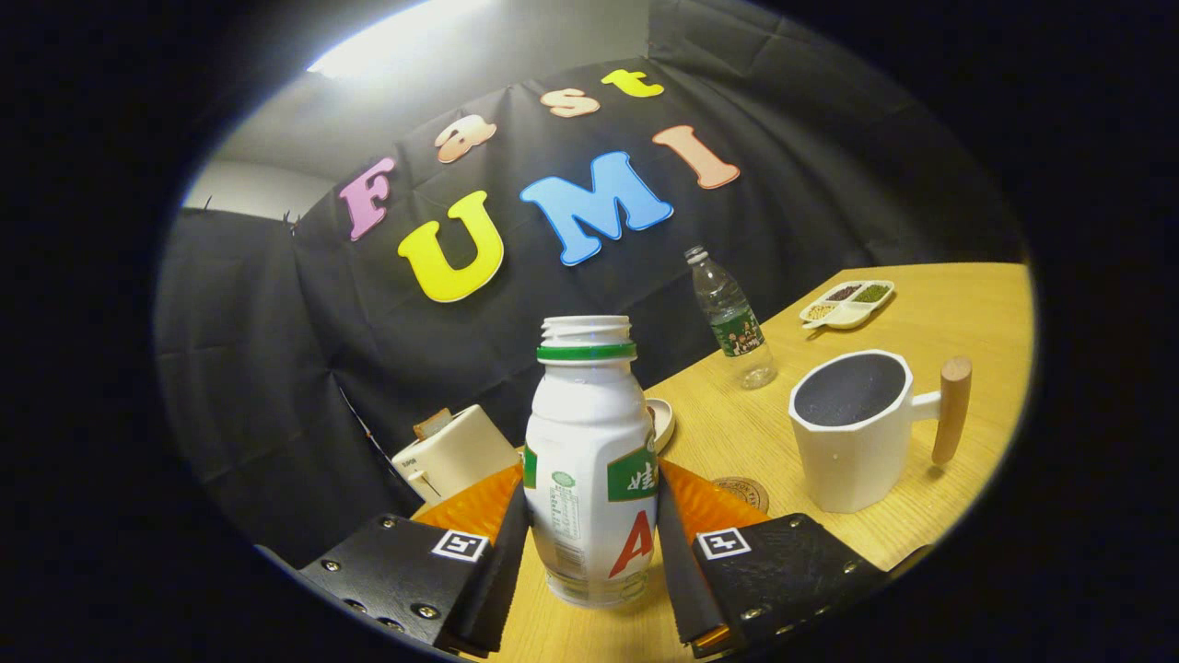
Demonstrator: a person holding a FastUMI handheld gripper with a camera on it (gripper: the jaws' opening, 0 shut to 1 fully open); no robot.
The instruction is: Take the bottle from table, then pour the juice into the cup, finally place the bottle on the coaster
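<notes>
Tongs [592, 552]: pinching the bottle, 1 finger pressed on each side of its lower body; both fingers reach fwd w/ the bottle between them.
Bottle [589, 470]: white juice bottle w/ green neck ring, cap off, threaded mouth open; upright btw the fingers. Base looks at or just above the table, can't tell if it touches.
Table [939, 313]: light wood, carries all items; view is tilted so it slopes.
Cup [855, 433]: white faceted mug, dark inside, wooden peg handle pointing away from the bottle; stands upright beyond the right finger, apart from the bottle.
Coaster [742, 492]: small round brown disc flat on table, just beyond the right finger, btw bottle and cup, partly hidden by the finger; nothing on it.
Water bottle [733, 318]: clear plastic, green label, capped, upright, farther back than the cup, near the wall.
Snack tray [847, 303]: white divided dish w/ 3 compartments of small bits, far back on table, well apart from the cup.
Toaster [455, 451]: cream-coloured, bread in slot, beyond the left finger at table edge.
Plate [660, 422]: pale rim peeking out behind the bottle, mostly hidden.
</notes>
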